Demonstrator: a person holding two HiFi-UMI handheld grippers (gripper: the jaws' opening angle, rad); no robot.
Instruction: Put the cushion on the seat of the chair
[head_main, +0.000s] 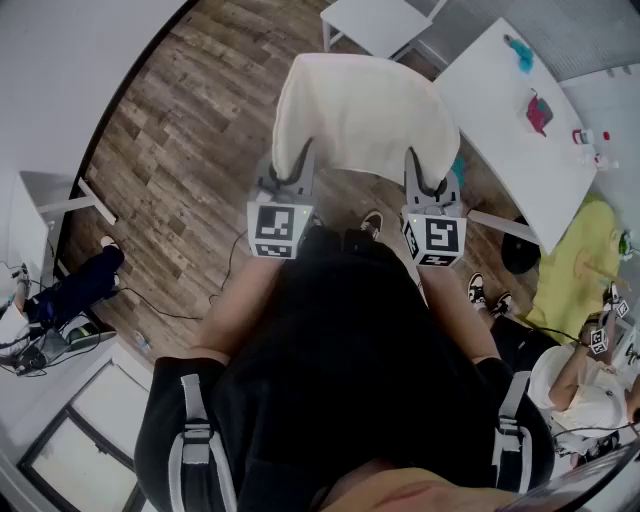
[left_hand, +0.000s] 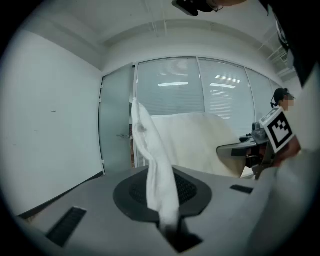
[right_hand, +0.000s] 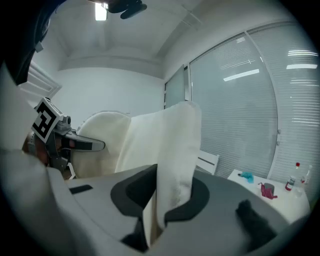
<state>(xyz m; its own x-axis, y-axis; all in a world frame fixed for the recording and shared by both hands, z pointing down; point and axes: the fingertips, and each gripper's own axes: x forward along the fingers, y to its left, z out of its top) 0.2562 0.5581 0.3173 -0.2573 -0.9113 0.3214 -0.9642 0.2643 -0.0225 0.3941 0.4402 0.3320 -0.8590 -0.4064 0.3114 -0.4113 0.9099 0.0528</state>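
Both grippers hold one item, the cream cushion (head_main: 360, 115), by its near edge.

- Left gripper (head_main: 300, 165): jaws closed on the cushion's left corner. In the left gripper view a narrow fold of white fabric rises from between the pads, so the jaws are nearly together with the cloth pinched between them.
- Right gripper (head_main: 415, 163): jaws closed on the cushion's right corner. In the right gripper view a thicker fold stands upright between the pads, which press on it from both sides.

Cushion position: it is held up in front of the person and spreads away from the two grippers over the wooden floor (head_main: 190, 130). In the head view its far edge is rounded and its near edge spans the gap between the grippers.

Both grippers tilt slightly downward and sit side by side, marker cubes toward the person. Each gripper view shows the other gripper off to the side.

Surroundings: a white table (head_main: 510, 130) stands to the right of the cushion, with a teal item (head_main: 518, 52) and a magenta item (head_main: 538, 112) on it.
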